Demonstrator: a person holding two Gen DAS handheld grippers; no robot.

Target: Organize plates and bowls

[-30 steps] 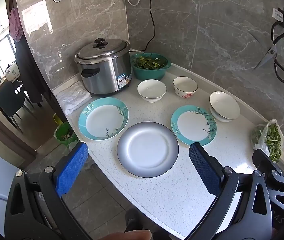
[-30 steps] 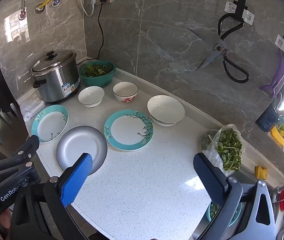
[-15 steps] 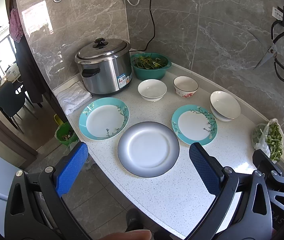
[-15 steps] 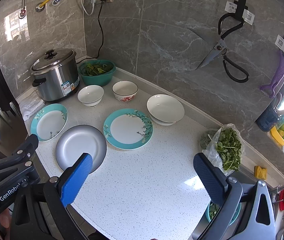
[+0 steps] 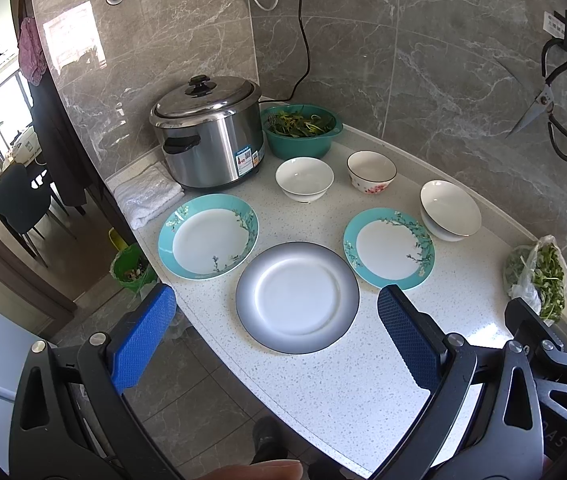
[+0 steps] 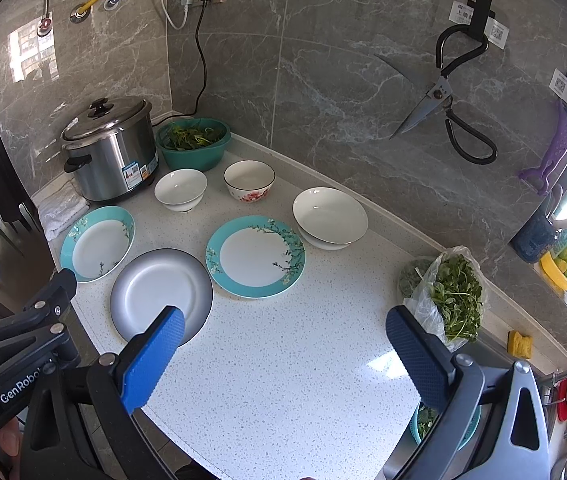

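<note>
A round grey-rimmed plate with a white centre lies flat at the middle of the left wrist view, near the desk's front edge. Upper left of it, just beside, lies a larger teal-rimmed white plate with a blossom-branch print; to its right lies a smaller plate of the same teal blossom pattern. Behind them, across the centre of the frame, stand three upright, empty bowls: a plain white bowl, a white bowl with a dark rim and pink flowers, and, at right, a wide shallow white bowl that seems to sit on another dish beneath it.
</note>
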